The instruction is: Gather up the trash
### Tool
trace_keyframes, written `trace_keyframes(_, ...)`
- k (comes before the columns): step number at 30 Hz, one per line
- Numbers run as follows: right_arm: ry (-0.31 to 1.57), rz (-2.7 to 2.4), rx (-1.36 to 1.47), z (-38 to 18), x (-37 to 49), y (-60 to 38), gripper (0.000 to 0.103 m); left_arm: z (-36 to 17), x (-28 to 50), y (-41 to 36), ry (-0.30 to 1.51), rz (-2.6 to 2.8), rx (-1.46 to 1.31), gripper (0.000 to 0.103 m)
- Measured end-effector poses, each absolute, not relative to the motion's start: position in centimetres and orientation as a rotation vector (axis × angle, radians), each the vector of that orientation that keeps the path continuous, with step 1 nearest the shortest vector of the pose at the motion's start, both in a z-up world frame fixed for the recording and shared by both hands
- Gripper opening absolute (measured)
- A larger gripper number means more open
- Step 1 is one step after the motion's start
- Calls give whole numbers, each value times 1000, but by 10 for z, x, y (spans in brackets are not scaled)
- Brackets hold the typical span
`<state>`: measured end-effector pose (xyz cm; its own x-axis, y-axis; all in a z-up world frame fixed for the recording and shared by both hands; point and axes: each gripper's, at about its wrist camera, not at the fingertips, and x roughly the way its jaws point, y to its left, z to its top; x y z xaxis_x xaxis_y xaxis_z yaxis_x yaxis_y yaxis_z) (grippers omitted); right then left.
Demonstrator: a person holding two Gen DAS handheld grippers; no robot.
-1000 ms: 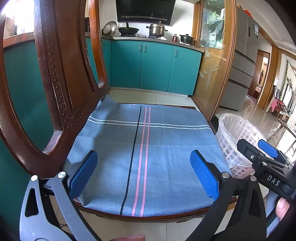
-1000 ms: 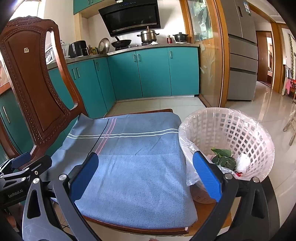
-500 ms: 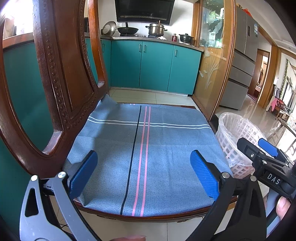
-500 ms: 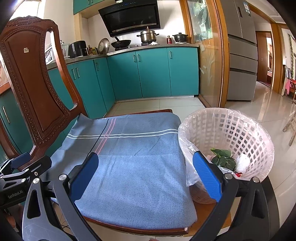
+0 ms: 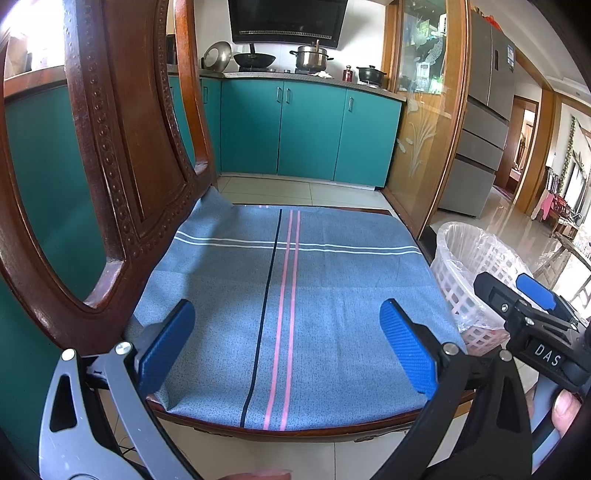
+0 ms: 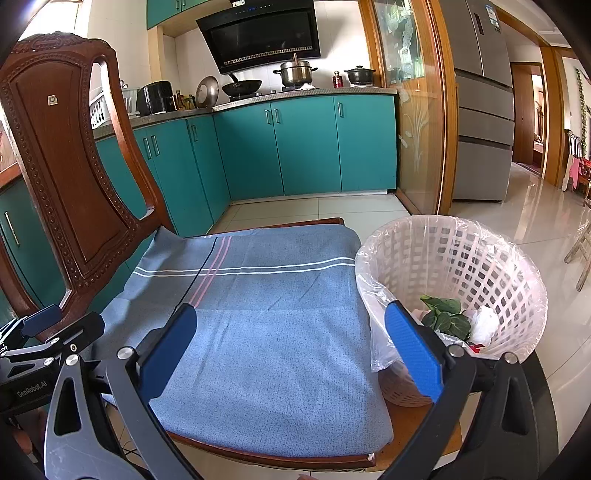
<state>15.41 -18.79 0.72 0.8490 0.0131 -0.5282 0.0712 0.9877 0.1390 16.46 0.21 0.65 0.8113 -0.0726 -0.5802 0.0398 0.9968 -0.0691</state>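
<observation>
Teal kitchen cabinets (image 6: 303,147) line the far wall under a black range hood (image 6: 258,33), with pots on the counter and pale floor tiles (image 6: 517,221) running toward a grey fridge (image 6: 480,110). Up close stands a dark wooden chair (image 5: 122,147) with a carved back, its seat covered by a blue cloth (image 5: 288,295) crossed by white, pink and black stripes — nothing lies on the cloth.

Just beside the chair's right edge sits a white lattice bin (image 6: 491,266) lined with a clear plastic bag (image 6: 373,295). Inside it are green leaves (image 6: 445,317), a crumpled white scrap (image 6: 485,326) and a bit of something red that is too small to make out.

Left gripper (image 5: 288,345) hovers over the near edge of the seat, its blue pads (image 5: 166,343) spread wide with nothing between them. Right gripper (image 6: 291,352) is likewise spread wide and holds nothing — one pad over the cloth, the other in front of the bin's near rim. In the left wrist view the right gripper appears at the right edge (image 5: 532,314), near the bin, with a fingertip (image 5: 565,406) of the person's hand showing below it.
</observation>
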Motion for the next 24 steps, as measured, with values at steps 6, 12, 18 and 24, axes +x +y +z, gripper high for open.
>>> trace_keyframes(6, 556, -31, 156, 7, 155, -188, 99, 7, 165, 2, 621, -61, -53, 100)
trace_keyframes(12, 556, -30, 153, 7, 155, -188, 99, 7, 165, 2, 623, -63, -50, 100)
trace_keyframes(18, 555, -29, 153, 8, 155, -188, 99, 6, 165, 2, 624, -63, -50, 100)
trace_keyframes(24, 556, -29, 152, 7, 155, -187, 99, 6, 165, 2, 622, -65, -48, 100)
